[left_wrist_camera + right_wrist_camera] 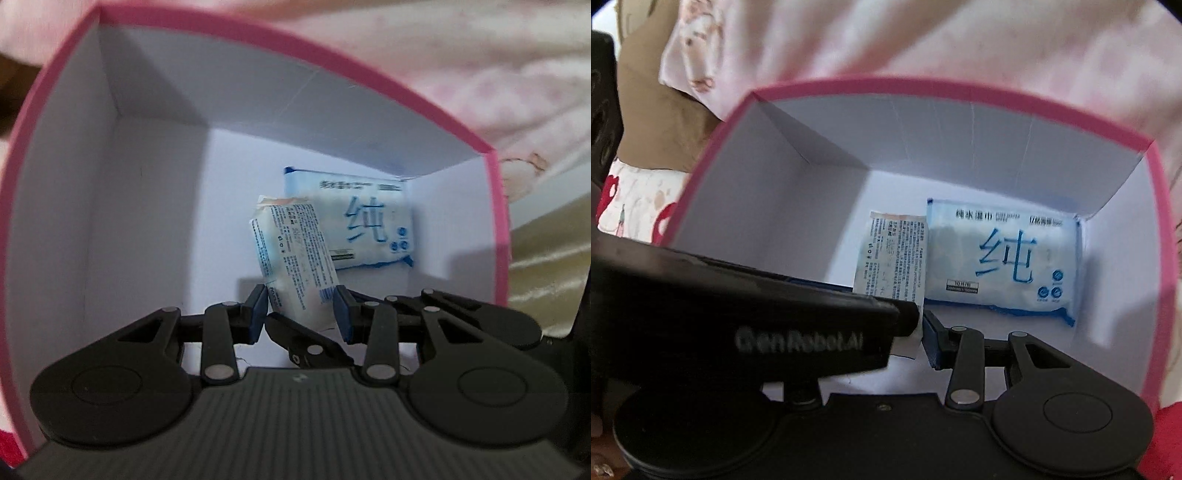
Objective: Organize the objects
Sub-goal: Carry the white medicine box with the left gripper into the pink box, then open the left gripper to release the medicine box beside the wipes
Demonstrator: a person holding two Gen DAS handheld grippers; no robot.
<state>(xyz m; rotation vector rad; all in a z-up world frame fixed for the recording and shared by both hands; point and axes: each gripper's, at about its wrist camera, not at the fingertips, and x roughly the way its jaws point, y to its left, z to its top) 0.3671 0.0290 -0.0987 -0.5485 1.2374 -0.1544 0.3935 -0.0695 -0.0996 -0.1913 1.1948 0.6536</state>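
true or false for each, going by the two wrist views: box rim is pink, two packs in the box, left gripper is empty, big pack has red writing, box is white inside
1. The box has a pink rim. True.
2. Two packs are inside the box. True: a small wipes pack and a big wipes pack.
3. The left gripper is empty. False: the small pack sits between its fingers.
4. The big pack has red writing. False: its large character is blue.
5. The box is white inside. True.
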